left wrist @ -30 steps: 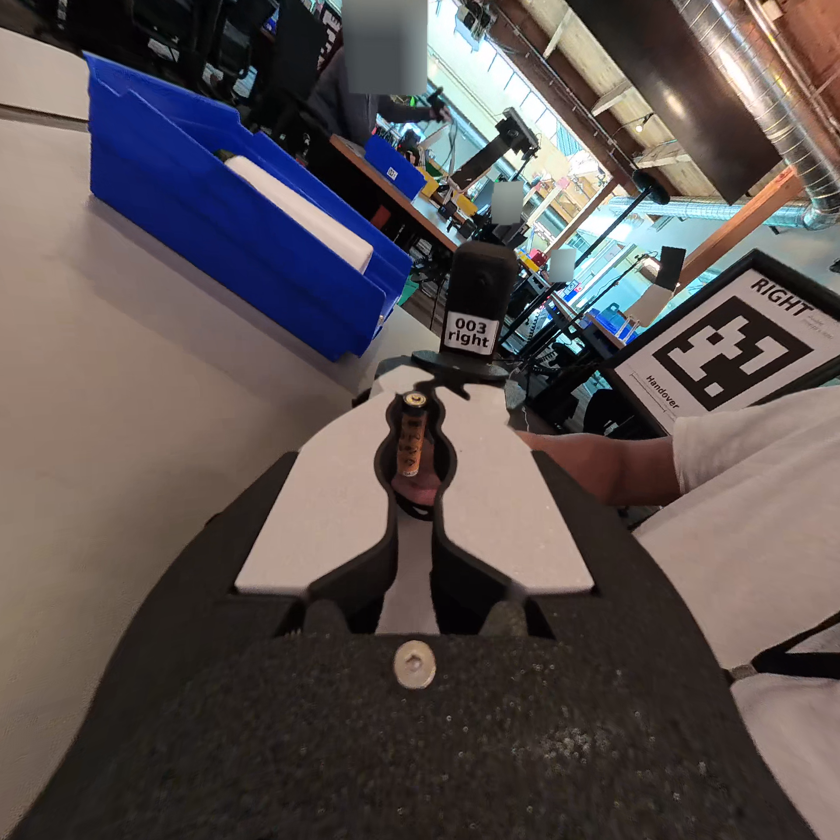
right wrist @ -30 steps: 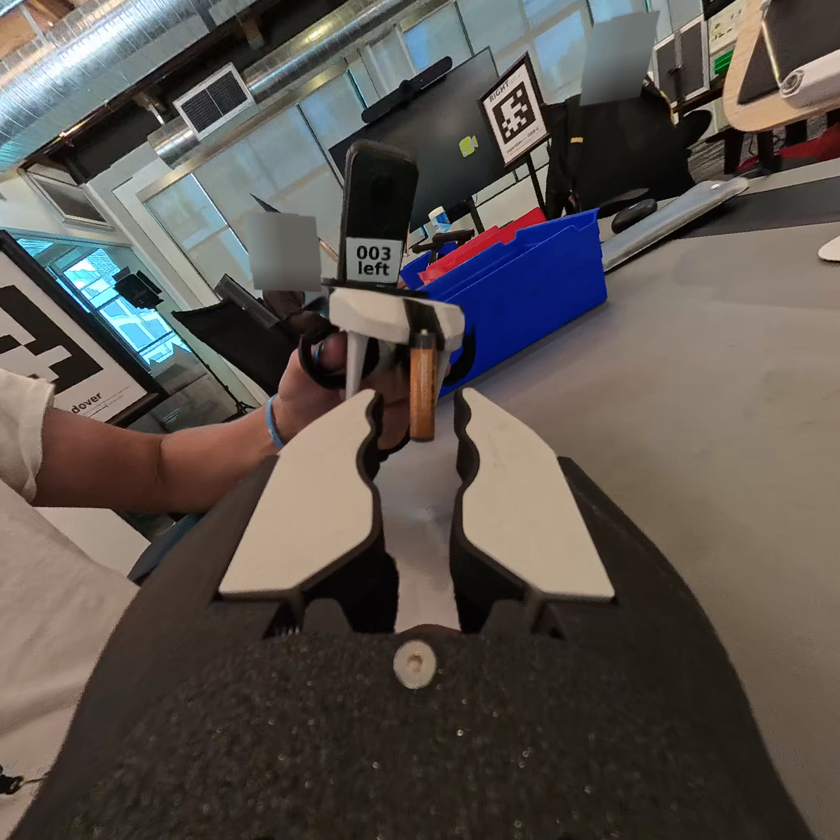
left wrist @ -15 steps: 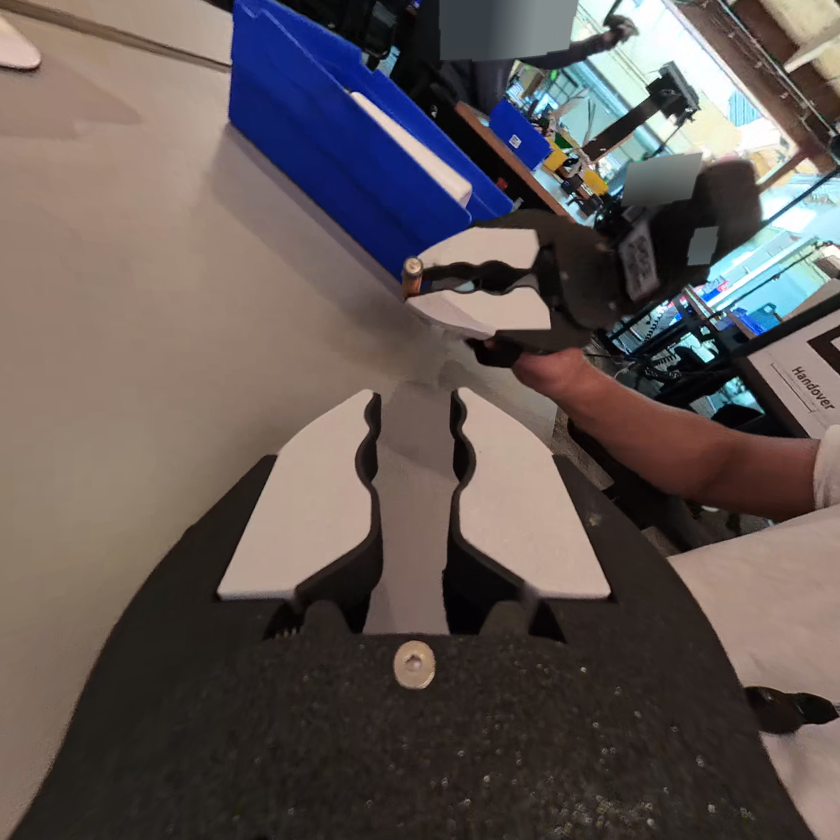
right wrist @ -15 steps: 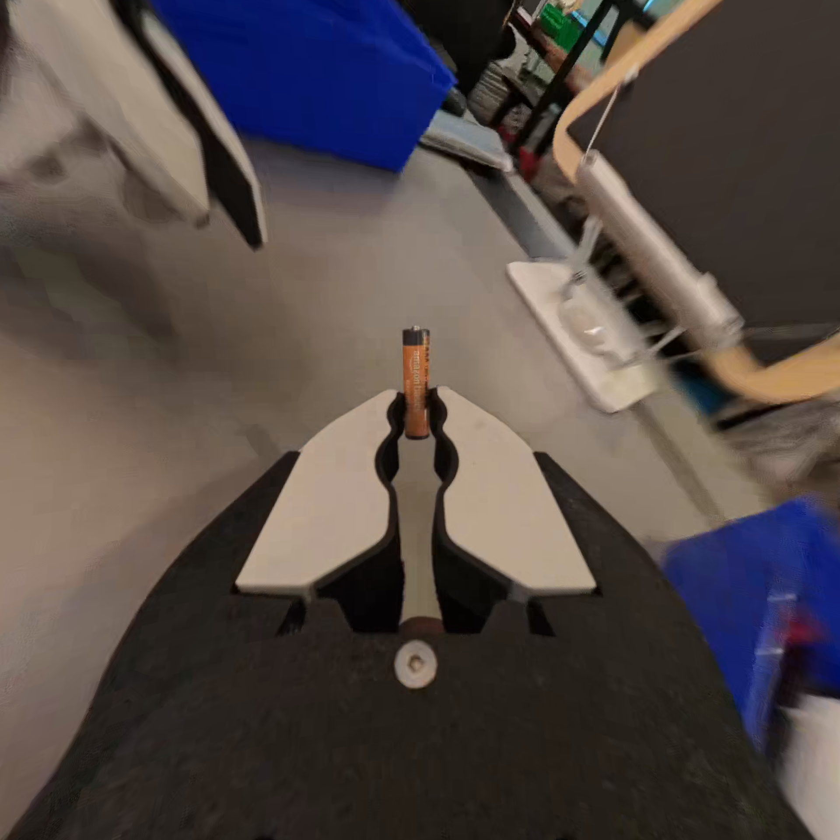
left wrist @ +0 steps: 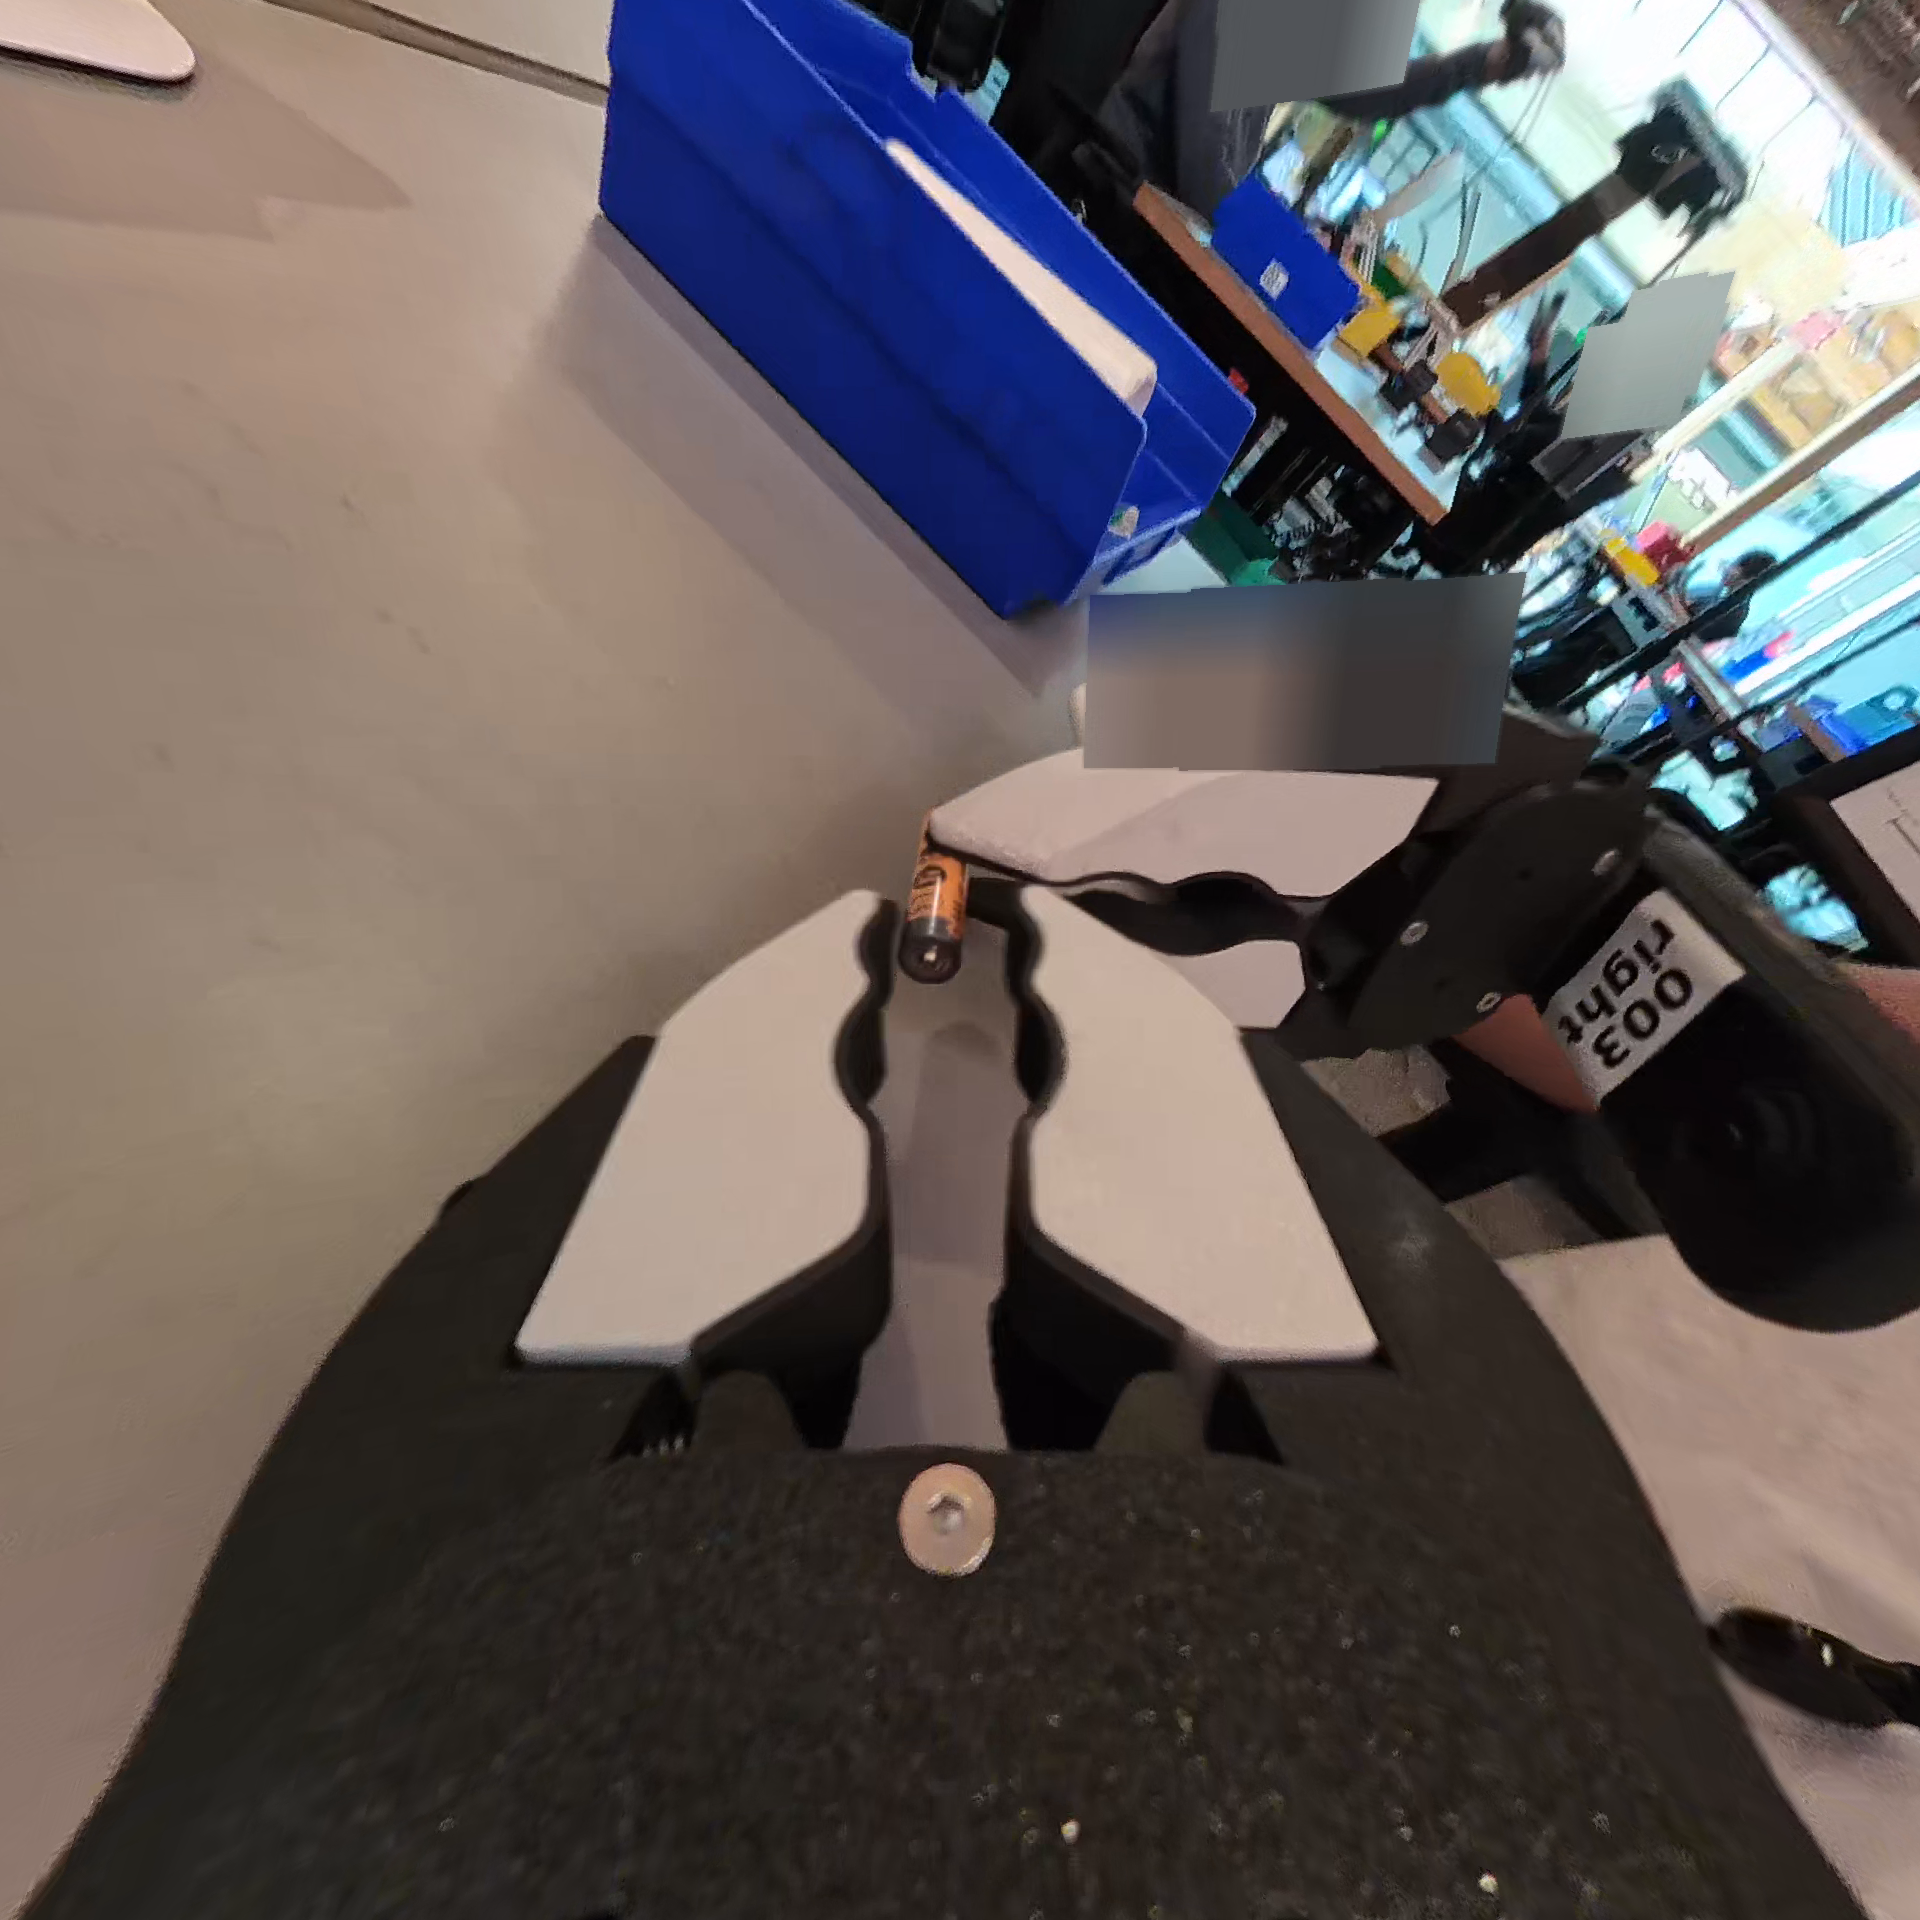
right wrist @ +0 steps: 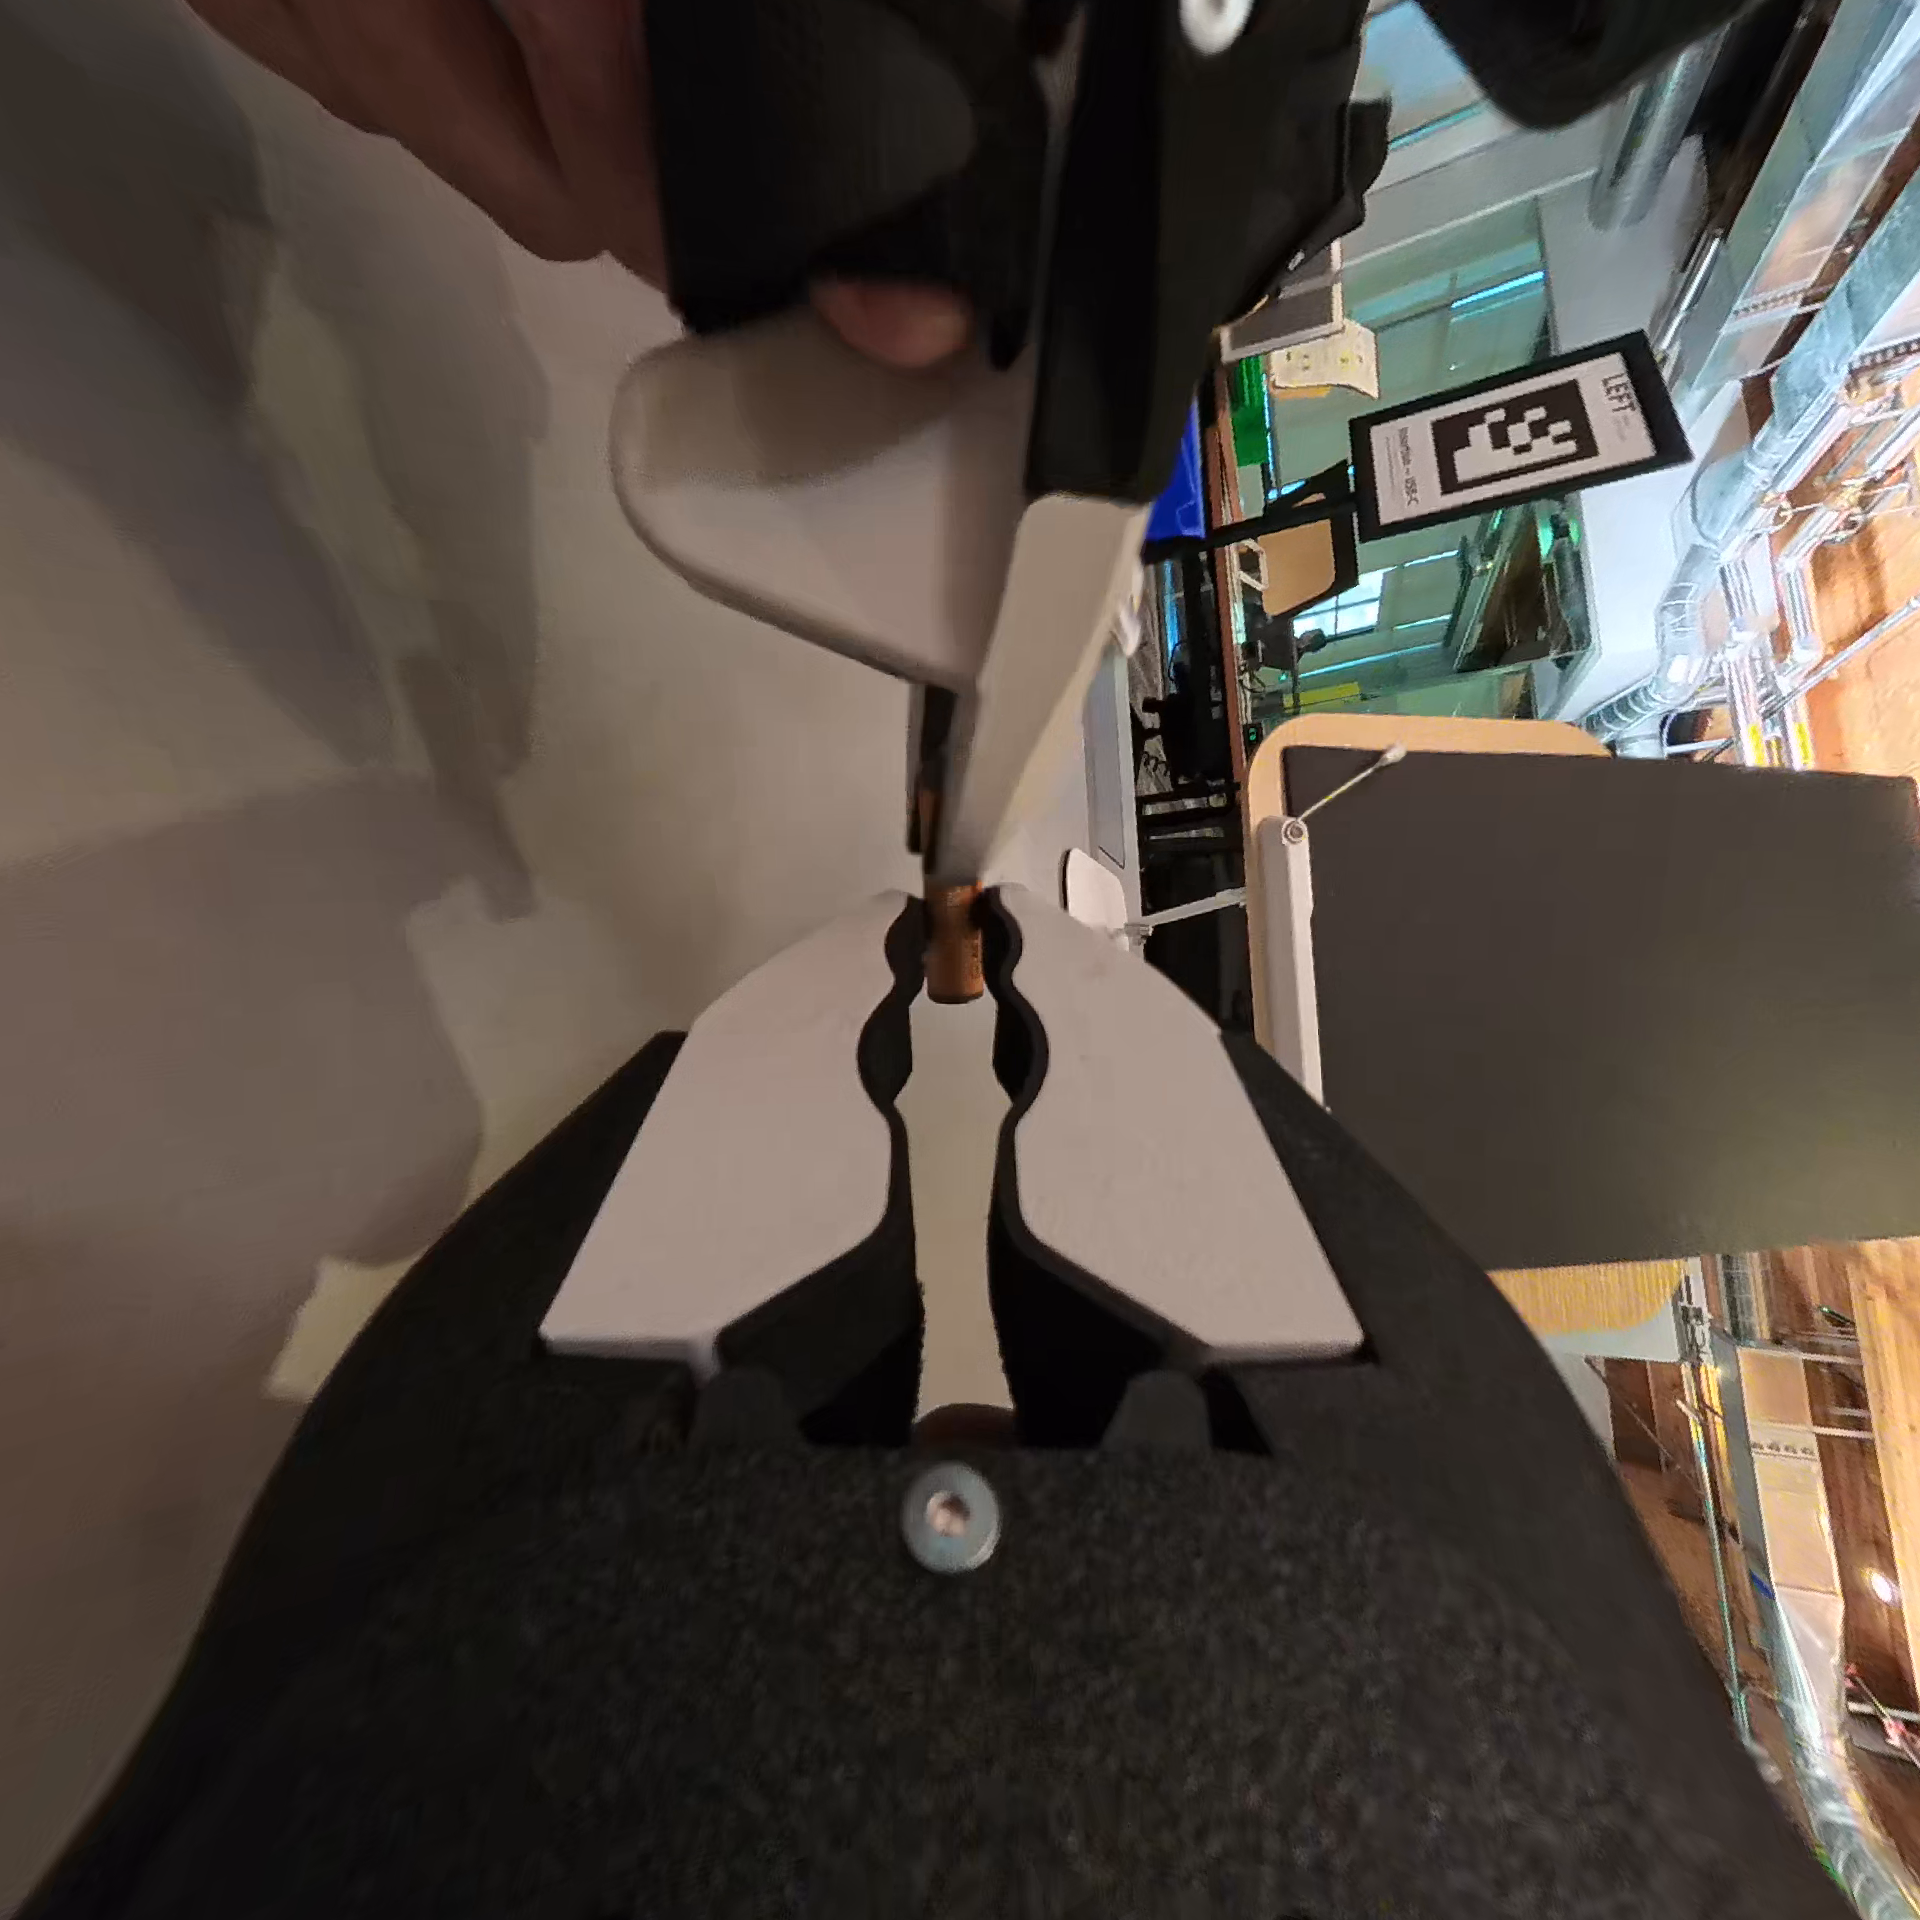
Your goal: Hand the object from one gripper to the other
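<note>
Left wrist view
Left gripper [left wrist: 945, 935]: its two grey fingers stand spread, with a clear gap between them over the grey table [left wrist: 312, 727].
Battery [left wrist: 935, 909]: orange and black, held in the air just off the left gripper's fingertips, its dark end turned toward the camera; it sits in the mouth of the gap, close to the left finger, and whether it touches that finger cannot be told.
Right gripper [left wrist: 951, 847]: comes in from the right, lying sideways, its tips pinching the far part of the battery.
Blue bin [left wrist: 883, 343]: far on the table, well apart from both grippers, with a white flat piece [left wrist: 1023, 281] inside it.

Right wrist view
Right gripper [right wrist: 954, 914]: fingers pressed in on the battery [right wrist: 954, 956], which sits clamped at the very tips with its near end poking back into the gap.
Left gripper [right wrist: 951, 831]: reaches down from the top of the view, its grey tips meeting the far end of the battery; how far apart its fingers stand cannot be told from here.
Hand [right wrist: 499, 114]: at top left, wrapped round the left gripper's black body.
Marker board [right wrist: 1517, 447]: black and white, far right in the background.
</note>
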`<state>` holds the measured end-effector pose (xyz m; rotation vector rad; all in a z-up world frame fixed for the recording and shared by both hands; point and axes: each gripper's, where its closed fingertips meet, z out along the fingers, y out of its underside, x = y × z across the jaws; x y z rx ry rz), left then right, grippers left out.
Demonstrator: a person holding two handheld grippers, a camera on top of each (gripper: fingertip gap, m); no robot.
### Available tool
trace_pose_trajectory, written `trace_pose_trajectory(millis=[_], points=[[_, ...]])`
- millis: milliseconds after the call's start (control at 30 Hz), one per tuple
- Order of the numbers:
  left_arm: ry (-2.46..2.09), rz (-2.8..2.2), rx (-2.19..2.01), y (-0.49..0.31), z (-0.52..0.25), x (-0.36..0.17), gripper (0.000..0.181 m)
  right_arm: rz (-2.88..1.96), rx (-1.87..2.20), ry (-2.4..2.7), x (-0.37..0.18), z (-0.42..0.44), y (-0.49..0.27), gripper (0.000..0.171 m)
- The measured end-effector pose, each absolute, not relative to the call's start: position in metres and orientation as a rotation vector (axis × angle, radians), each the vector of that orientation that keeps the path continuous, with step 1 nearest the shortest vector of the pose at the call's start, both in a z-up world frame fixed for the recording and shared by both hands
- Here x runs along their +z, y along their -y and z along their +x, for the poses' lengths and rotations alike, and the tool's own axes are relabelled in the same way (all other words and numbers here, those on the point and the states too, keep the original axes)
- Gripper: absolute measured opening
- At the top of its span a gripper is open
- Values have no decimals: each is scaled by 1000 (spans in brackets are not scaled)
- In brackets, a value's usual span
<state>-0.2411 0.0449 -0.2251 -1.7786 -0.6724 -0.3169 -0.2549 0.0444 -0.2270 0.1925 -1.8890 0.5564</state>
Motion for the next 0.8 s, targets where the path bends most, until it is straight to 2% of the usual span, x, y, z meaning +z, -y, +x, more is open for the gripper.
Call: trace_pose_trajectory(millis=[33,200,300,433,600,667,800], points=[[666,-1806,-310,-44,-240,-229,11,199,561,1893,-227,-254,-43,10],[636,-1798,-312,-43,-239,-224,10,143,661,1854,-223,-253,-42,11],[596,-1799,-246,-38,-245,-220,11,1,839,1975,-224,-250,-46,25],[432,-1953,229,-15,-269,-221,11,-412,1173,2167,-231,-261,-62,51],[49,-2089,851,-11,-274,-219,11,-1098,1816,2263,-223,-261,-50,63],[-79,-2112,995,-17,-268,-221,11,-1236,1972,2193,-219,-261,-45,61],[-169,-2145,1082,-26,-261,-228,10,-1151,1855,2210,-227,-259,-36,50]])
